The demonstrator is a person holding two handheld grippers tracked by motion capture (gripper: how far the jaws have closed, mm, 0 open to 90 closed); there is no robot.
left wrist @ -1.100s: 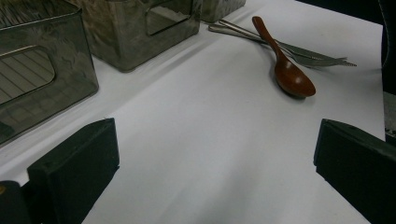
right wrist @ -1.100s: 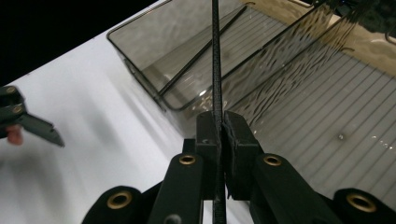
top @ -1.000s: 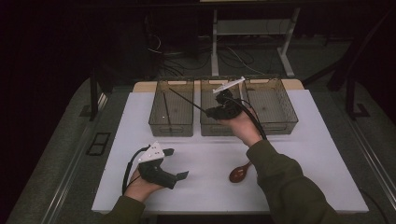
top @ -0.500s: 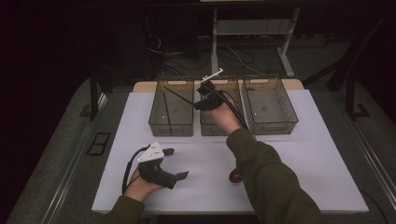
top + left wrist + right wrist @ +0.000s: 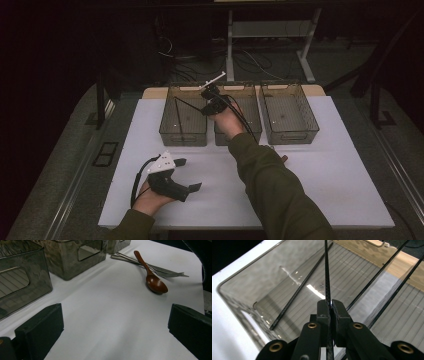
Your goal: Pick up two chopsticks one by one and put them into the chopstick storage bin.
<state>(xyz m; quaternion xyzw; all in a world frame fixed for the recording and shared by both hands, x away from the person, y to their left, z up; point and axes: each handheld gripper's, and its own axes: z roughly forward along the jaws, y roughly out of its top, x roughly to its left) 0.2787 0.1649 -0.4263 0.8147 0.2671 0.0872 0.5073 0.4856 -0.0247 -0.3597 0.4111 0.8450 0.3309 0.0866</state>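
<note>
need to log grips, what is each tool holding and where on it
Right tool pinches a thin black chopstick partway along its length. Left tool is open, holding nothing.

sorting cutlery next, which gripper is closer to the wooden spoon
Left. The left gripper rests open on the table, facing the wooden spoon; the right gripper is over the left bin.

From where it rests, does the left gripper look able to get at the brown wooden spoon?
Probably yes. The left gripper rests on the white table with jaws open, and bare tabletop lies between it and the wooden spoon. The metal cutlery lying under the spoon's handle might complicate a clean pick.
</note>
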